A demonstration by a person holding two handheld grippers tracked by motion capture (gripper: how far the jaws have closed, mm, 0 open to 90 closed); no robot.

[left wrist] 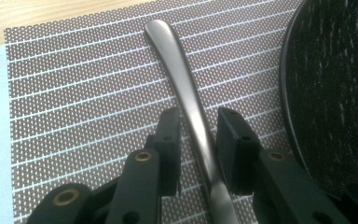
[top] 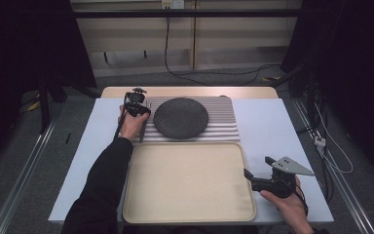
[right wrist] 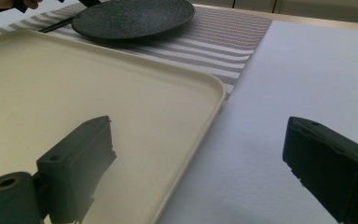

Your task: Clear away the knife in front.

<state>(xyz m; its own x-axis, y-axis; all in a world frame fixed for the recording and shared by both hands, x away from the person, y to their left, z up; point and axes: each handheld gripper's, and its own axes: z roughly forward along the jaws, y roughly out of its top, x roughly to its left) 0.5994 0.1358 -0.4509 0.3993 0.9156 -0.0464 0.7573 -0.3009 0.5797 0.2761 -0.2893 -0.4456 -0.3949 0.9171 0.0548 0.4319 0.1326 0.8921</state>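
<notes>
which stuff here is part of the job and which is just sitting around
In the job:
- slim silver metal utensil handle
- left tongs, straddling that handle

Lying about:
- round dark speckled plate
- brown striped woven placemat
- cream rectangular tray
- right tongs, open

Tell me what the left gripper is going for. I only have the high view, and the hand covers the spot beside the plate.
Observer: A metal utensil handle lies on the striped mat beside the plate. The left gripper has one jaw on each side of it, with slim gaps, not pressing yet.
Operator: And the right gripper, is it holding anything?
Observer: No. In the right gripper view the right gripper has its jaws wide open with nothing between them, one above the tray near its corner, the other above the white table.
</notes>
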